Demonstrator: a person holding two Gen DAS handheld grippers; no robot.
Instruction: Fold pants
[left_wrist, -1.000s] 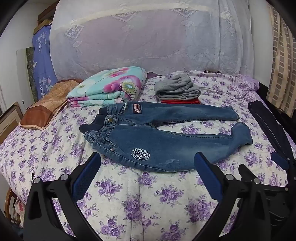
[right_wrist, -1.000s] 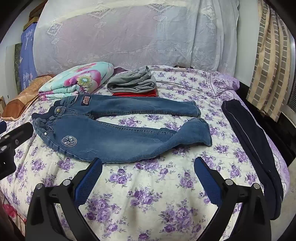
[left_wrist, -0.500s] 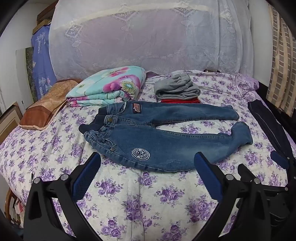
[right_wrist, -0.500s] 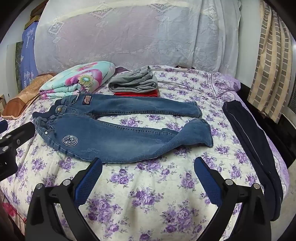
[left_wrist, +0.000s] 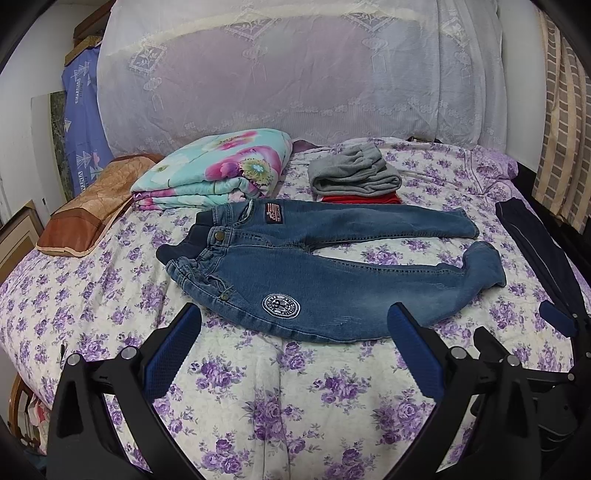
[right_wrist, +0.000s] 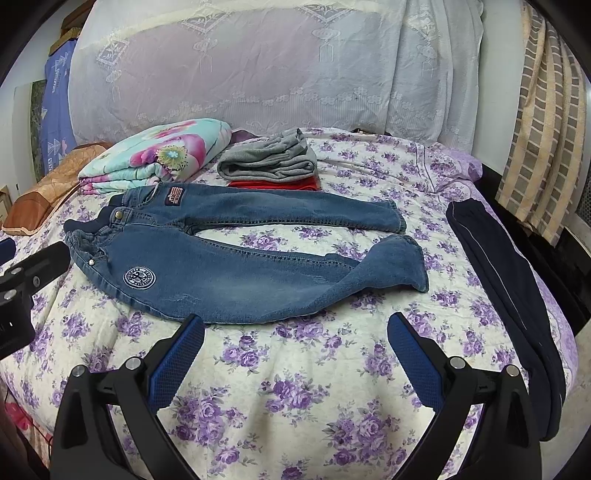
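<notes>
Blue jeans (left_wrist: 332, 277) are laid flat and unfolded across the middle of a bed (left_wrist: 277, 398) covered in a purple-flowered quilt, waistband toward the left, both legs stretched to the right and spread apart in a narrow V. The nearer leg's cuff is curled up; a round white patch (left_wrist: 281, 305) is seen on the near thigh. Left gripper (left_wrist: 293, 334) is held above the near edge of the bed, fingers spread wide, nothing between them; no contact with the denim is seen. Right gripper (right_wrist: 295, 334) is likewise held wide apart and empty, just short of the nearer leg. Behind the jeans a folded floral blanket (left_wrist: 218, 166) and a folded grey garment (left_wrist: 354, 173) on something red are noted. Dark trousers (right_wrist: 506, 280) are draped along the bed's right edge, well apart from the jeans. A brown pillow (left_wrist: 92, 206) lies at far left.
</notes>
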